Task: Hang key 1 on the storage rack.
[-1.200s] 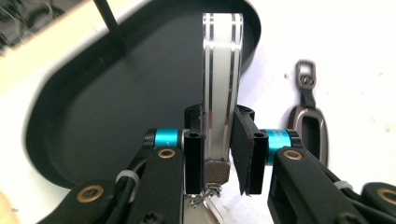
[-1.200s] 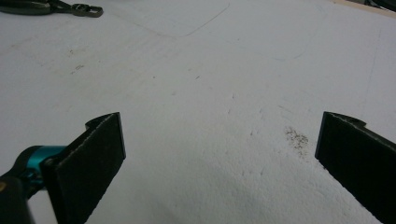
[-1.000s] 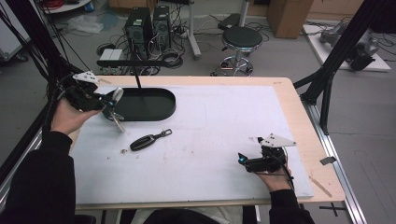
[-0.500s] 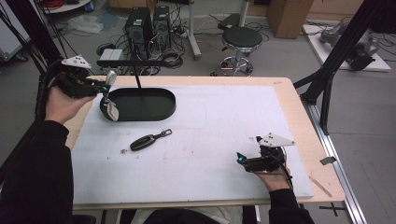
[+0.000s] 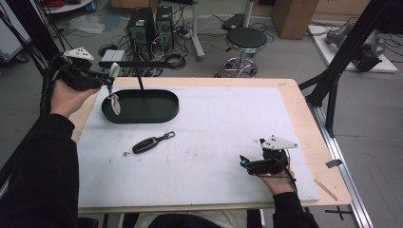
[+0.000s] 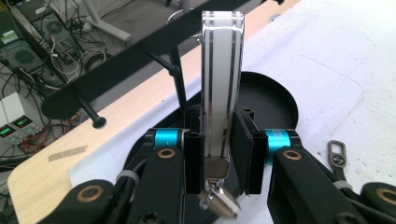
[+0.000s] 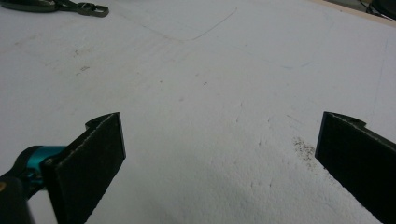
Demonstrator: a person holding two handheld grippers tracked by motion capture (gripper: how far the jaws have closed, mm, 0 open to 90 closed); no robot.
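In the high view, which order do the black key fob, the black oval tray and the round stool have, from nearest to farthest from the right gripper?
Measured from the right gripper, at the near right of the table:
1. Black key fob, lying on the white mat to its left.
2. Black oval tray, farther off at the far left of the table.
3. Round stool, on the floor beyond the table's far edge.

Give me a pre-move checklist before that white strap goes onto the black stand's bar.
1. Grip: left tongs are shut on the white strap, which stands upright between the pads. Ok.
2. Hanging end: a metal clasp dangles under the strap, above the stand's oval base. Ok.
3. Height: in the high view the strap sits close to the horizontal bar; whether it clears it, cannot tell.
4. Pegs: bar's peg is bare. Ok.
5. Right tongs: open, nothing between them, resting on the white mat. Ok.
6. Car key: lies on the mat, away from the stand. Ok.
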